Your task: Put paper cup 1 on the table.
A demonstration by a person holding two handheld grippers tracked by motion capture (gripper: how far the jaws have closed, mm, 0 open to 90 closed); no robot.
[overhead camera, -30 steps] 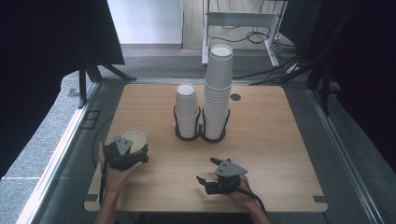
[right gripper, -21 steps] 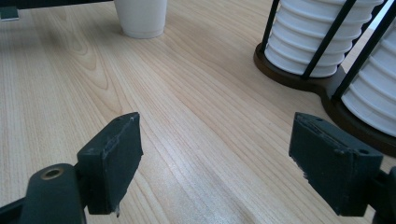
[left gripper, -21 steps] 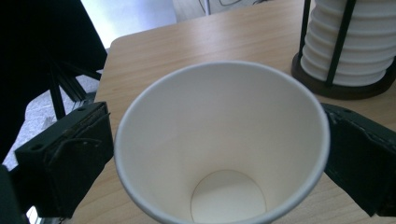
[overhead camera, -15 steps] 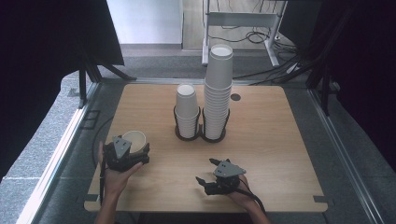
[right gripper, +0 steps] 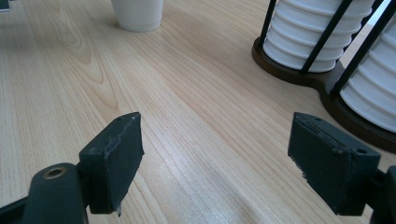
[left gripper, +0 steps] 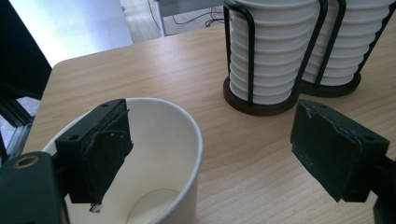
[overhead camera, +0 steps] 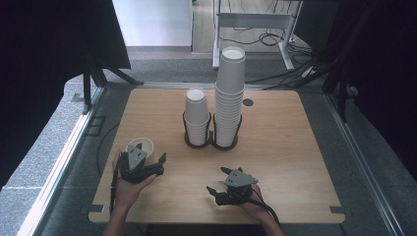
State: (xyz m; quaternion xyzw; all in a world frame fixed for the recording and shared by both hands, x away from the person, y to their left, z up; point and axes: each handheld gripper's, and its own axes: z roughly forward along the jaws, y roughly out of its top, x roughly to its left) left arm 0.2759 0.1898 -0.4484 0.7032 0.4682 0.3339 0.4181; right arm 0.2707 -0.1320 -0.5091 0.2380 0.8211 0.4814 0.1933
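— Looking down from the high view, what have you got in your left hand?

— My left tongs (overhead camera: 149, 158) sit at the near left of the wooden surface (overhead camera: 295, 147), and they are spread wide. One jaw hangs inside a single white paper cup (overhead camera: 139, 147); the other stands outside it, well off the wall. In the left gripper view the inner jaw is close against the cup's (left gripper: 154, 163) inside wall, though I cannot tell whether it touches. Nothing is pinched.

— Is the cup upright?

— Yes, standing on its base, mouth up, and I can see its bottom through the opening.

— And your right hand?

— My right tongs (overhead camera: 219, 181) lie low over the near middle of the surface, to the right of the cup and apart from it. They are spread too, with bare wood between the jaws in the right gripper view (right gripper: 212, 158). That same view shows the lone cup (right gripper: 137, 14) farther off, at the top edge.

— What stands behind?

— A dark twin wire holder (overhead camera: 211, 142) in the middle of the surface, carrying two stacks of white cups. The short stack (overhead camera: 196, 115) is on the left, the tall stack (overhead camera: 230, 93) just beside it on the right, rising well above the holder's rods.

— Anything else on the wood?

— A small dark round hole (overhead camera: 248, 102) near the far edge, right of the tall stack.
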